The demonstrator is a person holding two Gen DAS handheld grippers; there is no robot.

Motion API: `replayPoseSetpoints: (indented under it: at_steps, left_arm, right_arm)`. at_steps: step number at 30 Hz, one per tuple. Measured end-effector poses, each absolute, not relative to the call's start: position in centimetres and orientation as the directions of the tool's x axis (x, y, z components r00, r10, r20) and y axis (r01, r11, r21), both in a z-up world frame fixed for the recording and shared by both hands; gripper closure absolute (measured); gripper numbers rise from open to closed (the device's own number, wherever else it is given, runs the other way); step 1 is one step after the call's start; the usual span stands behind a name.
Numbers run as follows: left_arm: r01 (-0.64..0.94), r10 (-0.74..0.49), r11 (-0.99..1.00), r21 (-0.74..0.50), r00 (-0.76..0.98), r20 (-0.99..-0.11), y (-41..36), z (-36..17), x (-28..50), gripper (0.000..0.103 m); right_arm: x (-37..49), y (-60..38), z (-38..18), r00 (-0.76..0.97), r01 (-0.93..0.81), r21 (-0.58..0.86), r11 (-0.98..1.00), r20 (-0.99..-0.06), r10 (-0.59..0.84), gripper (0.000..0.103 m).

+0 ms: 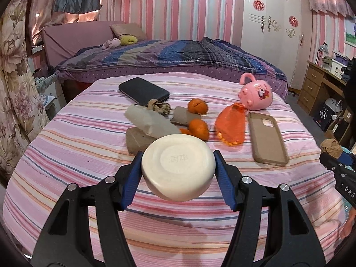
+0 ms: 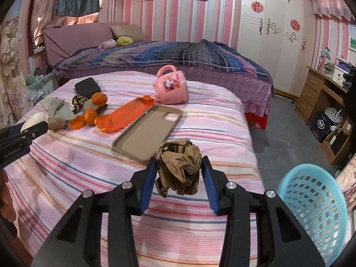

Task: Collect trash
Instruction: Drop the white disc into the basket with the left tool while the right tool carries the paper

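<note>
My left gripper (image 1: 178, 166) is shut on a round white soap bar (image 1: 178, 166) and holds it above the striped bed cover (image 1: 66, 155). My right gripper (image 2: 179, 169) is shut on a crumpled brown paper wad (image 2: 179, 169) near the bed's right edge. A blue mesh basket (image 2: 316, 204) stands on the floor at the lower right. On the cover lie orange peels (image 1: 199, 129), an orange plastic bag (image 1: 231, 124), crumpled grey paper (image 1: 149, 120) and cardboard bits (image 1: 138, 141).
A tan phone case (image 1: 268, 138), a black phone (image 1: 143, 91) and a tipped pink mug (image 1: 255, 94) lie on the cover. A second bed (image 1: 178, 55) stands behind. A wooden desk (image 2: 322, 93) stands at the right.
</note>
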State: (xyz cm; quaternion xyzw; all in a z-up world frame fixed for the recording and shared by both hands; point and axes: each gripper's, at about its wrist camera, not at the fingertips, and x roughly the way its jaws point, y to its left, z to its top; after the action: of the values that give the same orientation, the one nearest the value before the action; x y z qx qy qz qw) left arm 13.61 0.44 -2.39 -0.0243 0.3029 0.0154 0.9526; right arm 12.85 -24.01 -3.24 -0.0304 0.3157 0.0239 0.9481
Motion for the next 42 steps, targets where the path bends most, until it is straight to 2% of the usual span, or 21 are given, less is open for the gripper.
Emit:
replayPoseSetpoints:
  at_steps: [7, 12, 18, 28, 42]
  left_arm:
    - [-0.014, -0.005, 0.999, -0.030, 0.829, -0.560, -2.6, -2.2, 12.3, 0.042]
    - [0.034, -0.012, 0.999, 0.033, 0.855, -0.519, -6.4, -1.4, 11.9, 0.042]
    - [0.119, -0.107, 0.993, -0.009, 0.848, -0.520, -11.6, -1.5, 11.4, 0.042]
    - [0.304, -0.269, 0.953, -0.013, 0.824, -0.498, -22.2, -1.6, 10.1, 0.042]
    - [0.455, -0.385, 0.891, 0.003, 0.757, -0.528, -33.2, -3.4, 8.6, 0.042]
  right_arm:
    - [11.8, -28.9, -2.7, 0.810, -0.007, -0.025, 1.000, -0.587, -0.009, 0.062]
    - [10.7, -32.7, -2.4, 0.816, 0.049, -0.015, 0.999, -0.576, -0.049, 0.062]
    - [8.8, -38.9, -2.2, 0.814, 0.133, -0.008, 0.991, -0.570, -0.114, 0.062]
    - [5.9, -47.0, -2.9, 0.798, 0.265, 0.002, 0.964, -0.561, -0.218, 0.062]
    - [3.7, -52.1, -4.4, 0.774, 0.340, 0.004, 0.940, -0.569, -0.278, 0.062]
